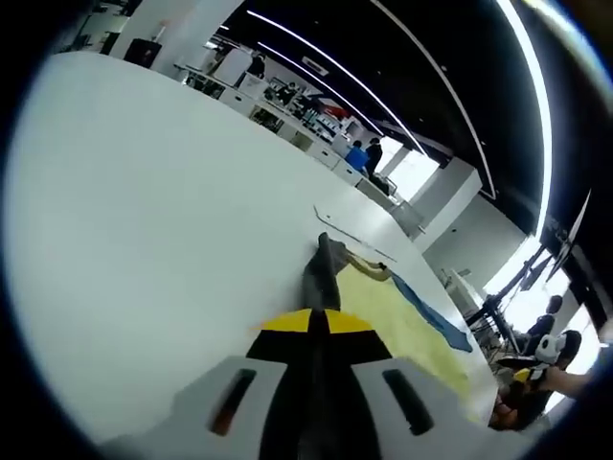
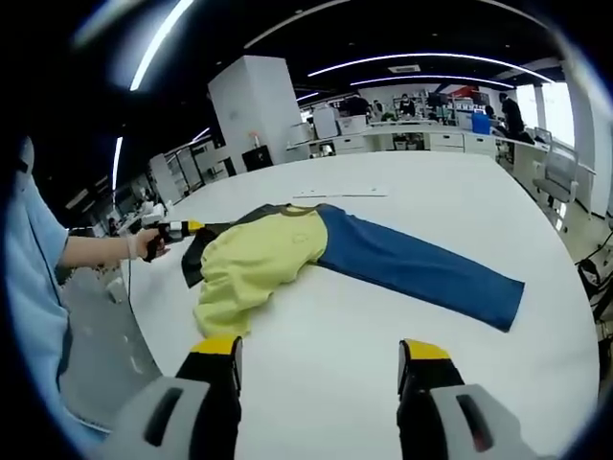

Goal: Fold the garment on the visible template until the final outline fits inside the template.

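- Left gripper view: the left tool is seen low over the white tabletop, its yellow-tipped jaws pressed together on a dark fold of the garment.
- From this low angle the garment is flattened into a thin strip: a dark edge in the jaws, yellow cloth beyond, and a sliver of blue at the far side.
- A thin pale line is seen on the tabletop just past the garment; whether it is part of the template cannot be told.
- Far desks and small, blurred figures are seen at the back of the room under long ceiling lights.
- Right gripper view: the right tool is held above bare tabletop with its jaws wide apart and nothing between them.
- Here the garment is laid out in full near the middle of the tabletop: a yellow part toward the left, a long blue part stretched to the right, and a dark part at its left end.
- The left tool is seen at that dark end, held by a hand on a bare forearm; a light blue sleeve is cut off at the left edge.
- The same thin line lies beyond the garment.
- No writing or label can be read in either view.
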Motion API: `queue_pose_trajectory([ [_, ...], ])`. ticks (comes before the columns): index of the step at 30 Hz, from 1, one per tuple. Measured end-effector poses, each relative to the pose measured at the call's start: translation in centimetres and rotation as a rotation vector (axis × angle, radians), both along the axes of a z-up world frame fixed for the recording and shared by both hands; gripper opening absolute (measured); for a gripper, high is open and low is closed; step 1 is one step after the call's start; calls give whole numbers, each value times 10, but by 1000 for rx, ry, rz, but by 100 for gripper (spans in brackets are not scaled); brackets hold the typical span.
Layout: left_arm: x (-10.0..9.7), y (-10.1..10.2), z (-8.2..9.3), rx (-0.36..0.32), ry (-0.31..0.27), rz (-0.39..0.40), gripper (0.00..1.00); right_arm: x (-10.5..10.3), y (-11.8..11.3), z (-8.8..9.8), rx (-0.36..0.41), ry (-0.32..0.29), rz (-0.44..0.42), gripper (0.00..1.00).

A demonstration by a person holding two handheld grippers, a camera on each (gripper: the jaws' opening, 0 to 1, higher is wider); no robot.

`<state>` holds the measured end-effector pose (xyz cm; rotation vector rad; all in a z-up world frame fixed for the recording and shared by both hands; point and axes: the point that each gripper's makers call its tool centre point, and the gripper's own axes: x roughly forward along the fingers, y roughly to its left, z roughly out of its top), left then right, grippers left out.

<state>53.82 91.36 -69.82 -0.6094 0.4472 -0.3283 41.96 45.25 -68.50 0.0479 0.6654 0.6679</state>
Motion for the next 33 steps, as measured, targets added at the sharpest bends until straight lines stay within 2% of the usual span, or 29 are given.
queue_pose_trajectory([
  [4,6,-25,26,-12,-50,-60,0,-2,0,-1,0,4,-1,65],
  [8,11,-52,43,-20,-73,-109,0,-4,-1,-2,8,6,-5,65],
  [12,14,-82,50,5,-81,-175,0,-6,-3,-5,5,10,-8,64],
  [14,17,-98,53,-7,-75,-191,0,-7,-5,-5,6,11,-11,64],
  [17,19,-121,51,-20,-56,-218,0,-8,-8,-7,13,13,-22,64],
  [20,21,-148,49,-22,-65,-254,0,-10,-10,-10,11,20,-27,63],
  [23,23,-172,38,-26,-39,-283,0,-11,-11,-13,12,26,-31,63],
  [29,22,-202,14,-60,36,-301,0,-14,-14,-16,15,34,-38,63],
  [33,20,-216,1,-51,60,-311,0,-14,-16,-18,15,39,-44,63],
])
